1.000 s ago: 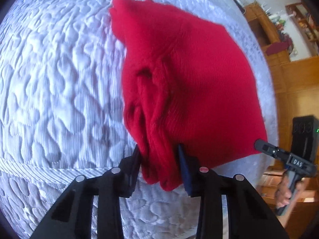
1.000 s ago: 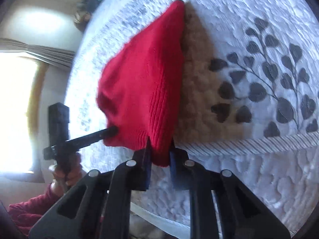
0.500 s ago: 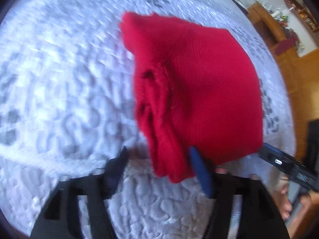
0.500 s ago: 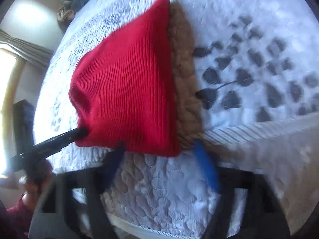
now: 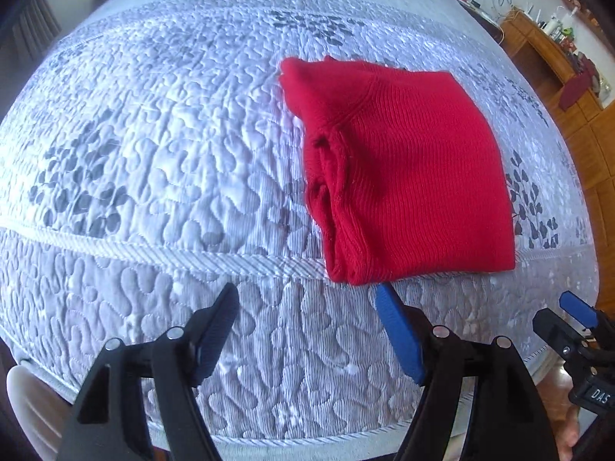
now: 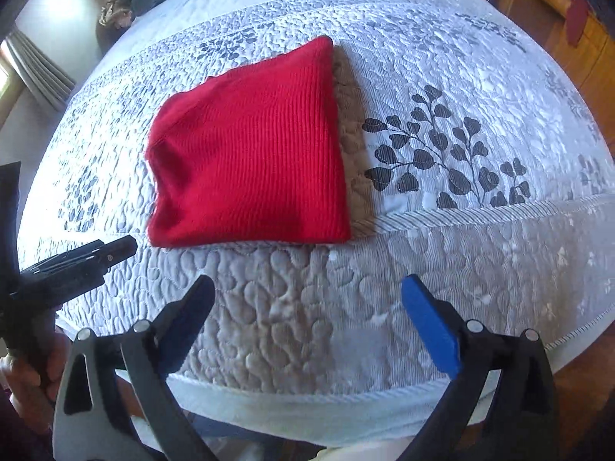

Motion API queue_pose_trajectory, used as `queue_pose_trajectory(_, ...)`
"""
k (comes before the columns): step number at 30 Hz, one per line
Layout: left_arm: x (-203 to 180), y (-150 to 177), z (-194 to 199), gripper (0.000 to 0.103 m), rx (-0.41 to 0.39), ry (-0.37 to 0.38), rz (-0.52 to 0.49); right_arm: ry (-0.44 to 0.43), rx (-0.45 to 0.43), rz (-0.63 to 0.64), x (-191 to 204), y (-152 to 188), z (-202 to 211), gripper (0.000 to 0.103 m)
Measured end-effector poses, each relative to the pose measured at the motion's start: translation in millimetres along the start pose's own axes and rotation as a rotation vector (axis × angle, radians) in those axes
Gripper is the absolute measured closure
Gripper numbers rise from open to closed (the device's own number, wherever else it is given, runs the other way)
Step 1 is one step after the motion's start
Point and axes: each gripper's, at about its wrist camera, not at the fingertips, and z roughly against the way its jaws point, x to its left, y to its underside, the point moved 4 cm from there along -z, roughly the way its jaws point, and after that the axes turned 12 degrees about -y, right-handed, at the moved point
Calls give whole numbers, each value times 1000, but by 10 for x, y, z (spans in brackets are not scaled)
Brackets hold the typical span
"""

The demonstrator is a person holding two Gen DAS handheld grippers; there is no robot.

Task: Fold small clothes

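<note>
Red knitted garment [image 5: 407, 176] lies folded on the quilted bed [image 5: 153, 146], released.
A second ago both grippers clamped its near edge; now the left gripper [image 5: 307, 330] stands apart, the right gripper [image 6: 307, 307] is opening, both empty — this fold seems complete.

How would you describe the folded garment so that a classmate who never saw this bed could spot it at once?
Start with the bed, covered by a pale quilted spread printed with grey leaf sprigs. Near its front edge, just behind a corded seam, lies a red knit garment folded into a rough square. It is the only bright colour on the spread.
</note>
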Motion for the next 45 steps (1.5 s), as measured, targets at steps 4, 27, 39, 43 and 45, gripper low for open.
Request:
queue_pose_trajectory(4,23,54,169,28,-20,-8,3,-18,-6,2,84,39,110,6)
queue_pose_trajectory(27,-59,142,457,22,-62,-41,-35,-21,-15,20,261,67,226,5)
queue_pose_trajectory(39,-72,159,425,21,-67,-106,-63,-13,-3,15,249,82,182,5)
queue_pose_trajectory(43,-84,157,441,21,-74,-112,-67,-13,-3,15,249,81,182,5)
queue_pose_trajectory(45,-83,157,449,21,-75,-110,-66,-13,-3,15,252,84,182,5)
